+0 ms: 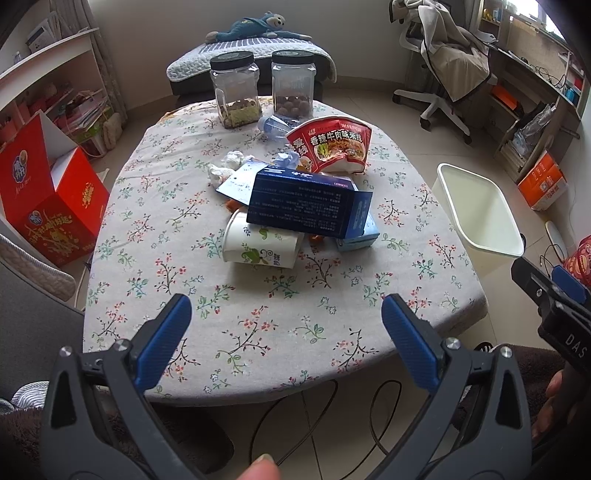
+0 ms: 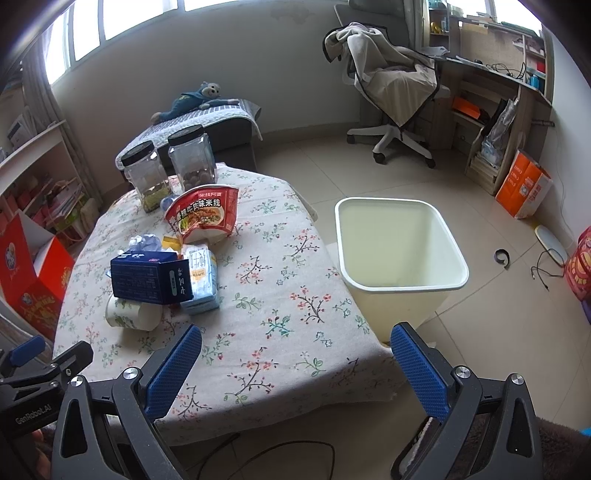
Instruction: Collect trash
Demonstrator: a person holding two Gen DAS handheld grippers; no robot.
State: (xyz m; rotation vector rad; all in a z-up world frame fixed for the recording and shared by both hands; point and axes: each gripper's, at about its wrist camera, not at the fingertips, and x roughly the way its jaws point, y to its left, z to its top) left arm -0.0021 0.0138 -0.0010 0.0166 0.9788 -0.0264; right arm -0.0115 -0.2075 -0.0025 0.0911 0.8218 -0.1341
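— On the floral tablecloth (image 1: 258, 332), mid-table: a heap of trash. Dark blue carton (image 1: 301, 201) lying on top, resting across a tipped paper cup (image 1: 260, 245) with green print and a pale blue pack (image 1: 360, 236).

— Behind the heap?

— Red noodle bowl (image 1: 330, 144) on its side, mouth crushed, leaning toward the carton. Crumpled white tissue (image 1: 231, 158) to its left, a crushed clear bottle (image 1: 273, 125) just behind. Further back, two clear jars with black lids: one (image 1: 236, 90) with yellowish bits at the bottom, the other (image 1: 293, 86) with round brown pieces.

— And the bin?

— Beside the table's right edge, on the floor tiles: cream wastebasket (image 2: 400, 243), upright, nothing visible inside.

— Grippers?

— Left gripper (image 1: 286, 317) over the near edge of the table, blue pads spread wide, gripping nothing, well short of the cup. Right gripper (image 2: 295, 354) over the near right corner, between heap and wastebasket, fingers likewise wide apart and bare.

— Around the room?

— Red gift box (image 1: 48, 206) on the floor at left, office chair (image 2: 391, 96) draped with a beige cloth at the back, blue plush toy (image 1: 255, 26) on a low bench.
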